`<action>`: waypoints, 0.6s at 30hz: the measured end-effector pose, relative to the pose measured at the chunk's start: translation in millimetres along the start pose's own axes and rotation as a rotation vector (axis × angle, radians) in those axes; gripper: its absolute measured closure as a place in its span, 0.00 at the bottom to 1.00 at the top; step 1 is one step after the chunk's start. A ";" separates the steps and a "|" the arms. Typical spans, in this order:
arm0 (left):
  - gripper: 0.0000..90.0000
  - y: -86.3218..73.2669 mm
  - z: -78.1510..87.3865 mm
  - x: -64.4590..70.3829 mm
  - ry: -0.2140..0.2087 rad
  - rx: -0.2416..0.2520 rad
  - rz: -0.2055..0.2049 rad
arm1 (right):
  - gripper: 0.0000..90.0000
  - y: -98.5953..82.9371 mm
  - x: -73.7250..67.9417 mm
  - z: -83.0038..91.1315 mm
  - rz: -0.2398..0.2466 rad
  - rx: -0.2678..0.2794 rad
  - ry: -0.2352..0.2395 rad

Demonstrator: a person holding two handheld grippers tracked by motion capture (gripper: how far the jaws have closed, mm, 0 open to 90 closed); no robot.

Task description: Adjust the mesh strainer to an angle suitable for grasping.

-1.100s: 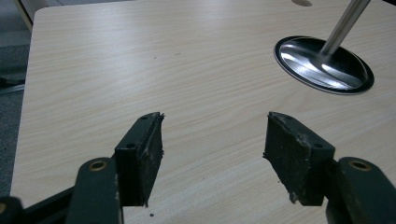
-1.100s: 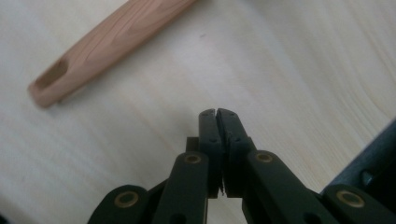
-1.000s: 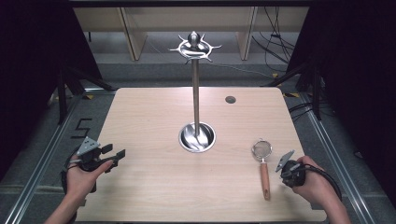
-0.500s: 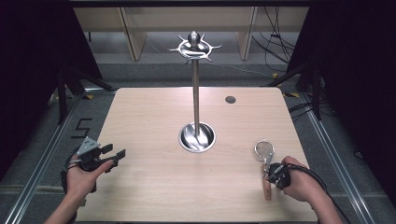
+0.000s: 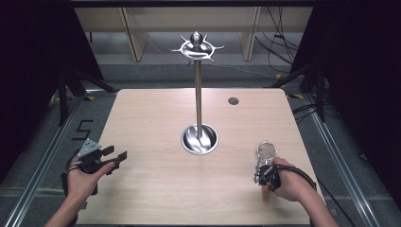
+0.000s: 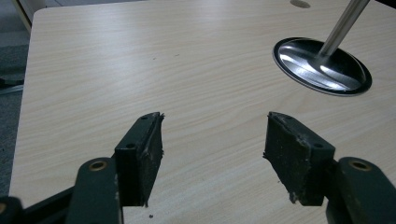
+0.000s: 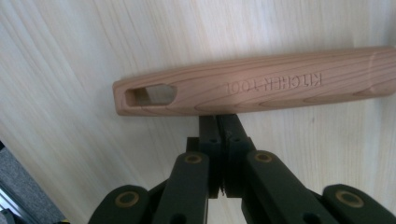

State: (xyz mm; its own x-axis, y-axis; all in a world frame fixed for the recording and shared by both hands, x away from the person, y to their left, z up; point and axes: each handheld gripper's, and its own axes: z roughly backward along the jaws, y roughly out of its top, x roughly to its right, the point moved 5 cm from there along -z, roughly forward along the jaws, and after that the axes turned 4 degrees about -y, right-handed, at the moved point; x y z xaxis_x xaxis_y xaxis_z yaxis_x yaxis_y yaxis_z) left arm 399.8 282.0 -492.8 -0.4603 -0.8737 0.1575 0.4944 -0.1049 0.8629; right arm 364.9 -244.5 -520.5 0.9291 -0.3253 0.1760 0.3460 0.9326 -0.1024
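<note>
My right gripper [image 7: 219,122] has its fingers pressed together, tips just touching the strainer's wooden handle [image 7: 261,88] lying crosswise on the counter [image 5: 156,123]. My left gripper [image 6: 212,149] holds its fingers wide apart over bare wood, the stand's steel base [image 6: 322,65] ahead to their right.

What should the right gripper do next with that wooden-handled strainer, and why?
Probably open the right gripper first. Its jaws are pressed shut, with tips against the side of the strainer's wooden handle, which lies flat on the table, so it cannot straddle the handle.
</note>
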 end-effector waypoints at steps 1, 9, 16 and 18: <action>0.40 0.1 0.0 0.1 0.000 -0.001 0.001 | 0.99 8.8 -1.0 1.5 0.007 0.015 0.005; 0.40 0.4 0.8 -0.7 -0.001 0.001 0.002 | 1.00 42.0 -0.3 1.6 0.061 0.042 0.003; 0.40 0.2 0.6 -0.7 0.000 -0.002 0.001 | 1.00 63.6 1.3 4.4 0.078 0.076 -0.011; 0.40 0.5 0.4 -0.5 -0.005 0.001 -0.004 | 1.00 69.1 2.8 4.5 0.072 0.104 -0.014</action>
State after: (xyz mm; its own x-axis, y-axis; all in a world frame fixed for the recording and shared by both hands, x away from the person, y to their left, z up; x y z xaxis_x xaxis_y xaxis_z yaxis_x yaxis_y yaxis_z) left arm 400.0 282.7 -492.2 -0.4659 -0.8708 0.1567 0.4919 -0.1077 0.8640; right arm 390.8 -180.3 -522.7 0.9488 -0.2554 0.1860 0.2623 0.9649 -0.0131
